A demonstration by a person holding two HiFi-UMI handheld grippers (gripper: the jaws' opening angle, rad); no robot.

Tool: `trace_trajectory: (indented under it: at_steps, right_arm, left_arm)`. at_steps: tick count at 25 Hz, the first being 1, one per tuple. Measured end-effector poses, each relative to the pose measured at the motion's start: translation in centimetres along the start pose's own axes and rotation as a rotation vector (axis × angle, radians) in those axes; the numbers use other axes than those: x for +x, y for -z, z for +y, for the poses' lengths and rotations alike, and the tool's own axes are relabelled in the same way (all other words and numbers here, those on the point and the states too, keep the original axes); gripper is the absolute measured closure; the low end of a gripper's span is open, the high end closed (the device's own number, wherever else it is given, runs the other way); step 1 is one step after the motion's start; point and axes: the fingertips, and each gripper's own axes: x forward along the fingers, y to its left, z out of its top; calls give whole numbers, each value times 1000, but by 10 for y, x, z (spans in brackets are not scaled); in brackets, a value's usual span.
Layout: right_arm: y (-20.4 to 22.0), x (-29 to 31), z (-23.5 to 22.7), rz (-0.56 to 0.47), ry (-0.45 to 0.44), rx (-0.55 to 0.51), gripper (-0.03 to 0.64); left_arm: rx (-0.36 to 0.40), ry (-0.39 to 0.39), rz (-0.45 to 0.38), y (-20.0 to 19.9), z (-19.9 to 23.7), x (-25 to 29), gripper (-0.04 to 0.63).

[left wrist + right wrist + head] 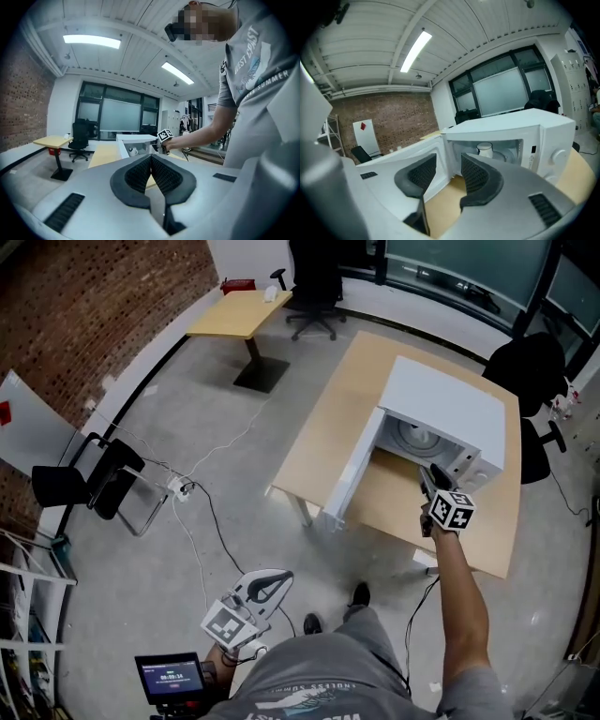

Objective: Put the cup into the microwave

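White cup [485,149] sits on the turntable [502,155] inside the microwave [543,124] — is the right gripper [449,161] free?
— Yes, jaws apart, nothing between them; the left gripper [151,161] is pinched together, empty. I'd back straight out, clear of the door [354,470], then swing it closed gently.

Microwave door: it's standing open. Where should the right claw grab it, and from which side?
Probably pinch the microwave door across its thin free edge, the end farthest from the hinge, coming from the front, where the right claw is. The panel stands upright and swung out, so that edge is exposed; the claw's jaws are open, side by side, and empty.
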Motion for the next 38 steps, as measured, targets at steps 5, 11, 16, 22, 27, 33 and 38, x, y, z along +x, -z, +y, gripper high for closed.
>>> trace_trajectory:
  at_steps: [5,11,16,22,27,33,38]
  right_arm:
    - [-38,-90,72,-120,-79,-2,445]
    - [-49,-199,149,-184,-129,7,446]
    - [-40,-274,195,-187,-119,-61,461]
    - [-31,-362,205,-191,16,-201,509]
    - [-22,-444,194,-224,114,-212,509]
    - [12,-546,176,-248,226,-195,509]
    - [48,-654,148,-235,306,-169,509]
  left_arm:
    - [21,52,-34,-6,-23,-25,574]
    - [47,112,-77,-10,-48,-47,575]
    - [67,191,-108,-5,-74,-51,574]
    - [63,327,-92,7,-126,-30,575]
    - [86,444,-49,19,-190,-20,575]
    - [101,572,1,43,-275,-3,575]
    - [142,714,33,50,-402,14,575]
